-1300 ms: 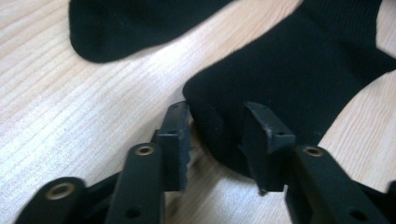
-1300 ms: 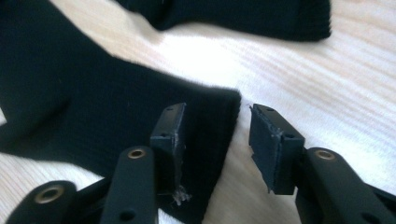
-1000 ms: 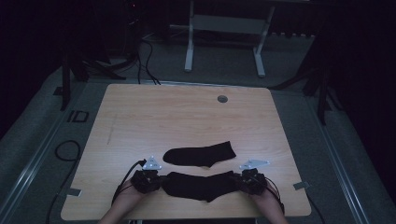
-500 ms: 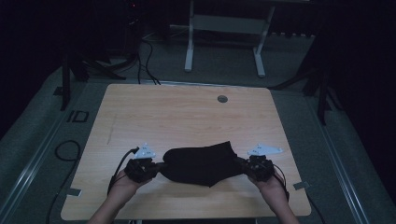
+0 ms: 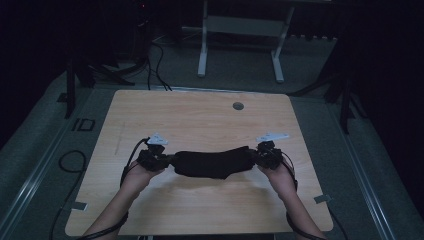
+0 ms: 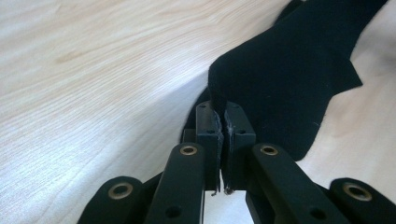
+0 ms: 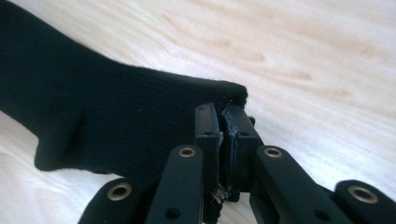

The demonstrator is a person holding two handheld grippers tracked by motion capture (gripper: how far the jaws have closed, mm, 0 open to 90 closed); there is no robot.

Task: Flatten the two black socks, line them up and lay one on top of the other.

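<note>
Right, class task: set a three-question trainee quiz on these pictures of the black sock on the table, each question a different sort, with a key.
1. True or false: the left gripper is open.
2. The black sock is A) hanging off the table edge, B) stretched between both grippers, C) rolled into a ball.
3. Fill in: the small dark round fitting lies near the table's ____ edge.

Key: 1 false, its jaws pinch the sock's end, as the right gripper pinches the other. 2 B. 3 far.
</note>
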